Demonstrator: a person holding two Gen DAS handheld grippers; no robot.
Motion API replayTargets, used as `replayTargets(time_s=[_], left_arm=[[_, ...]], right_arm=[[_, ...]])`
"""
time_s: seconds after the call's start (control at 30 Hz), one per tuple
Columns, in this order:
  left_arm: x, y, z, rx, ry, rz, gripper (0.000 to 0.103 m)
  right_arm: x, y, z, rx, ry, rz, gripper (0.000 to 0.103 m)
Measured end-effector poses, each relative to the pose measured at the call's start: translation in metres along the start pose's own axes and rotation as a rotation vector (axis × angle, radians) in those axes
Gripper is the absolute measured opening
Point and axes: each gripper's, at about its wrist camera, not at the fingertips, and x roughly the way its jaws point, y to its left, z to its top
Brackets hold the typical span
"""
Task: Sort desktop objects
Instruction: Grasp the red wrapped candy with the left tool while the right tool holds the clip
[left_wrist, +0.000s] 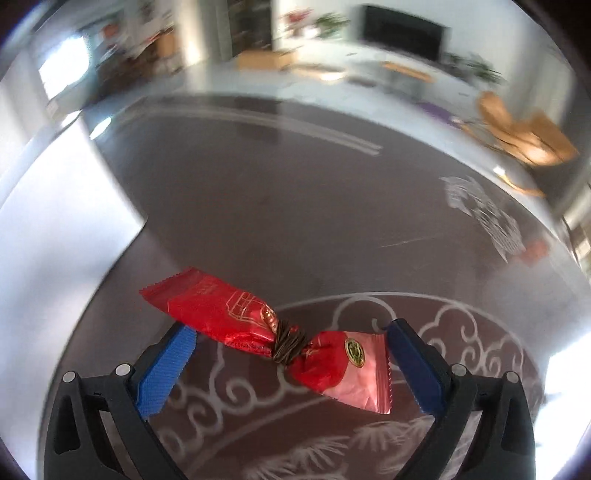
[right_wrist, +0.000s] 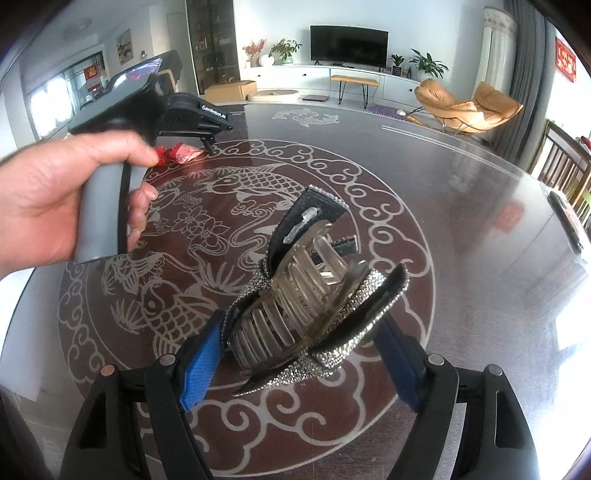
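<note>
Sorting looks barely underway: left tool (left_wrist: 291, 354), spread wide, is straddling the red candy wrapper (left_wrist: 266, 332) lying lower-center on the table (left_wrist: 295, 206), while right tool (right_wrist: 299, 354) is pinching the rhinestone hair claw clip (right_wrist: 306, 302) lower-center, no destination visible.

Motion blur is smearing the room behind the desk (left_wrist: 258, 192) in the left wrist view. The left gripper (right_wrist: 207, 146) is hiding part of the red candy wrapper (right_wrist: 181, 152).
</note>
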Motion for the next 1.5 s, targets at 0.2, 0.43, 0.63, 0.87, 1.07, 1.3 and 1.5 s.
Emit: replayTargets(time_s=[0.2, 0.43, 0.63, 0.87, 1.07, 1.3, 1.5], left_arm=[[-0.016, 0.019, -0.019, 0.198, -0.051, -0.146, 0.089], [-0.050, 0.057, -0.063, 0.247, -0.045, -0.225, 0.089], [-0.049, 0.084, -0.042, -0.018, -0.018, -0.315, 0.089], [-0.016, 0.032, -0.006, 0.029, 0.039, -0.168, 0.092], [0.003, 0.013, -0.021, 0.200, -0.032, -0.133, 0.092], [-0.017, 0.036, -0.070, 0.324, -0.114, -0.183, 0.028], [-0.069, 0.077, -0.154, 0.371, -0.114, -0.243, 0.028]], right_arm=[[0.001, 0.002, 0.001, -0.003, 0.002, -0.005, 0.079], [0.003, 0.003, 0.002, -0.009, 0.004, -0.014, 0.079], [0.003, 0.003, 0.003, -0.009, 0.004, -0.014, 0.079], [0.003, 0.003, 0.002, -0.009, 0.004, -0.013, 0.079], [0.004, 0.002, 0.002, -0.008, 0.003, -0.013, 0.079], [0.004, 0.002, 0.002, -0.009, 0.003, -0.014, 0.079], [0.005, 0.002, 0.003, -0.010, 0.003, -0.016, 0.079]])
